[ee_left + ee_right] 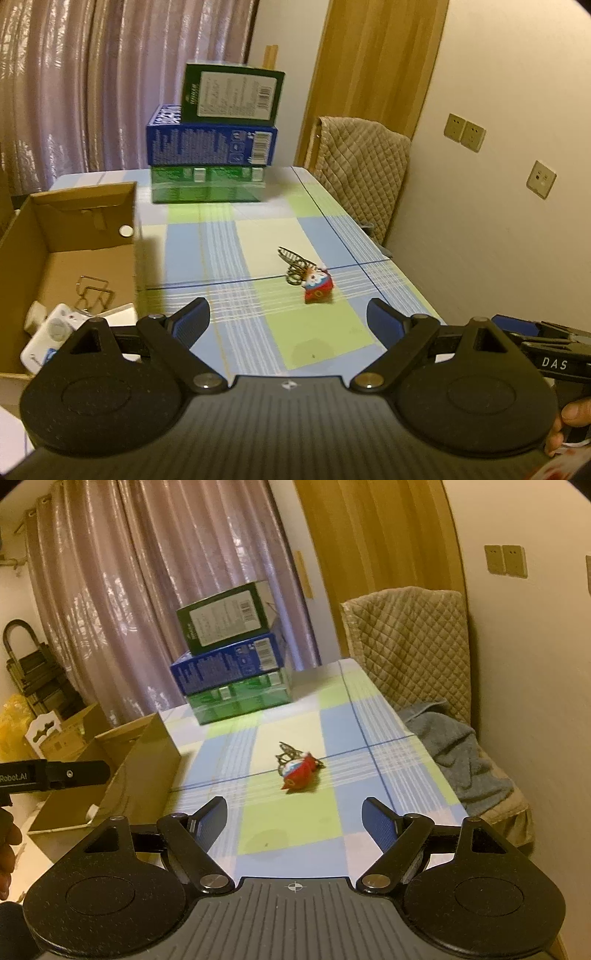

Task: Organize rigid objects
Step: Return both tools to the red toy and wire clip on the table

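Red toy; blue-green checked tablecloth.

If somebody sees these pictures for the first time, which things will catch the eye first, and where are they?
The red toy with a wire piece beside it lies alone in the middle of the checked table. Behind it, at the far edge, stands a stack of boxes, green on blue on green. At the left, an open carton holds small white items.
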The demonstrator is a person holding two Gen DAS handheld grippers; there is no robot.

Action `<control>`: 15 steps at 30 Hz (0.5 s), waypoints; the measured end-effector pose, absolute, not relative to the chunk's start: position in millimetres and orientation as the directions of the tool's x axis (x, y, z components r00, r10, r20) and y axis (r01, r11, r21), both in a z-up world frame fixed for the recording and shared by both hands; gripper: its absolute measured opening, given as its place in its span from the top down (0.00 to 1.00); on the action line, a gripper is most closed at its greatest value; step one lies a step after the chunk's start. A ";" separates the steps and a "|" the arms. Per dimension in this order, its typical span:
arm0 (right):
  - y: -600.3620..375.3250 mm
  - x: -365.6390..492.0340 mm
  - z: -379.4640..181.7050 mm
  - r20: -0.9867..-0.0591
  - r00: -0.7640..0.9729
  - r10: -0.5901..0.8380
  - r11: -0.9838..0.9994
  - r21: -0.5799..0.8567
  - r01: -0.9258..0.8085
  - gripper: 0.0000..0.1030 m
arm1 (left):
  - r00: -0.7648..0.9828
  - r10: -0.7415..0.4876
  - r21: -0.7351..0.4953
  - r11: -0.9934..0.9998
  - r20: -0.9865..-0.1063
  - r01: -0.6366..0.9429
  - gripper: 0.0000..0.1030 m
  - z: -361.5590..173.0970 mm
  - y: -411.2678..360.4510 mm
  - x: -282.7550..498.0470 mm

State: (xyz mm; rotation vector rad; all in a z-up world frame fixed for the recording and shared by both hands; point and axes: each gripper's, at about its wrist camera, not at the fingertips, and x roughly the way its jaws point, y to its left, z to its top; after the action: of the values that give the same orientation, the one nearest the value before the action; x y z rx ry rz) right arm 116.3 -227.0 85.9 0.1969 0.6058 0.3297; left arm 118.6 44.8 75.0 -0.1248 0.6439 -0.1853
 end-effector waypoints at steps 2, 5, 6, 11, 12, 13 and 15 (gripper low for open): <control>-229.2 121.4 83.3 -0.527 0.774 0.351 0.932 0.276 -0.235 0.25 | 0.779 -0.212 -0.170 0.976 -0.590 0.137 0.13 69.5 38.8 125.0; -230.8 131.0 79.3 -0.529 0.777 0.342 0.935 0.277 -0.222 0.25 | 0.774 -0.216 -0.162 0.976 -0.595 0.148 0.13 61.7 31.9 134.2; -230.1 136.3 77.3 -0.529 0.778 0.339 0.935 0.278 -0.219 0.25 | 0.774 -0.218 -0.158 0.976 -0.595 0.153 0.13 57.5 29.3 138.7; -232.8 158.3 67.2 -0.548 0.772 0.323 0.941 0.275 -0.199 0.25 | 0.750 -0.223 -0.156 0.975 -0.623 0.160 0.13 34.3 21.9 159.3; -232.9 163.7 64.6 -0.552 0.769 0.321 0.942 0.273 -0.197 0.25 | 0.745 -0.223 -0.155 0.975 -0.628 0.161 0.13 29.9 20.8 163.4; -232.7 169.1 62.2 -0.557 0.767 0.319 0.943 0.270 -0.196 0.25 | 0.740 -0.222 -0.152 0.975 -0.635 0.162 0.13 24.9 19.6 168.2; -231.2 181.0 56.6 -0.567 0.761 0.315 0.945 0.265 -0.193 0.25 | 0.730 -0.224 -0.150 0.975 -0.645 0.167 0.13 14.4 17.8 178.2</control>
State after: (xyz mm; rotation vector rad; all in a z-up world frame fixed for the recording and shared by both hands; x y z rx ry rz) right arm 181.0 -231.2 56.6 0.1963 0.6496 0.2780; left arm 178.2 17.8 14.4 -0.0837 0.7209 -0.2153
